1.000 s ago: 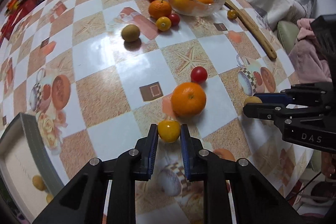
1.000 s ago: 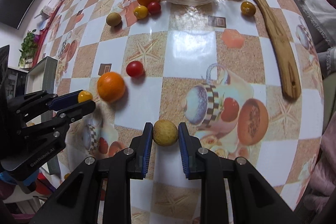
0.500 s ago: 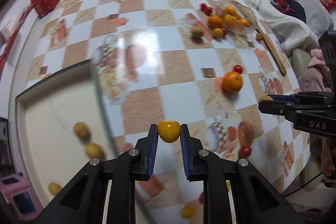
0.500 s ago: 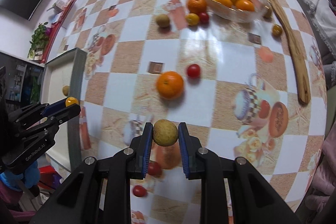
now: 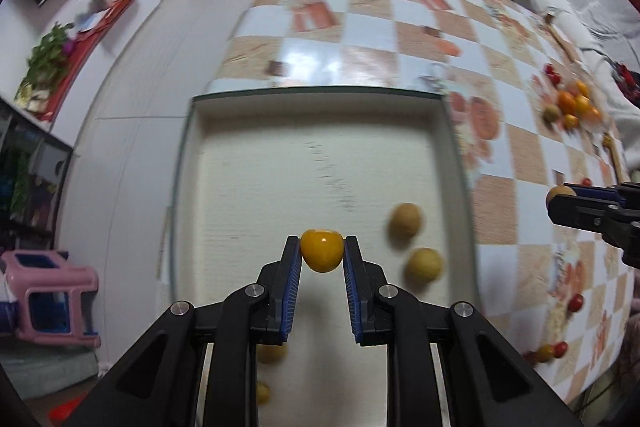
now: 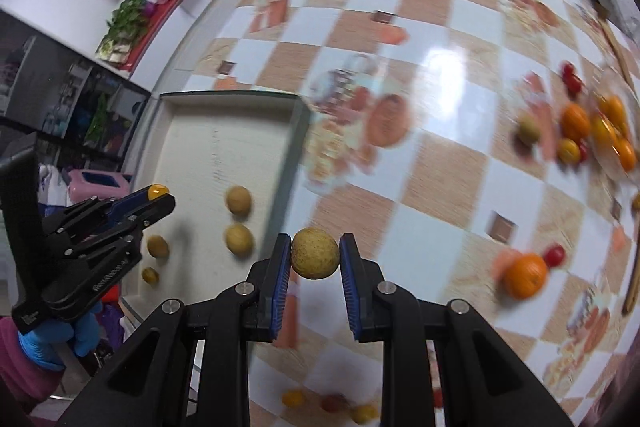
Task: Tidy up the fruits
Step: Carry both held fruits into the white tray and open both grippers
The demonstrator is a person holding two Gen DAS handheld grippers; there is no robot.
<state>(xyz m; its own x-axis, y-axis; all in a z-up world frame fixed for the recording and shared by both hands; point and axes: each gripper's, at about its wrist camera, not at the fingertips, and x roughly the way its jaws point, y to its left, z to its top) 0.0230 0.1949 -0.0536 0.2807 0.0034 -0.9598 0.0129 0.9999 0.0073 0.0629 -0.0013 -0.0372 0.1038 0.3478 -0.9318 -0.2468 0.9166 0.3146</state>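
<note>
Fruits were being sorted into the tray (image 5: 452,163) beside the table (image 6: 420,163). Left gripper (image 5: 322,257) clamped a yellow tomato (image 5: 322,251) above the tray, likely for release; right gripper (image 6: 315,255) clamped a brownish fruit (image 6: 315,253) over the table, near the tray's edge.

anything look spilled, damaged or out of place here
Nothing is spilled or damaged. Loose fruit is scattered across the table, including an orange and cherry tomatoes near the edge. Both held fruits, yellow tomato and brown fruit, sit squarely in their jaws.
</note>
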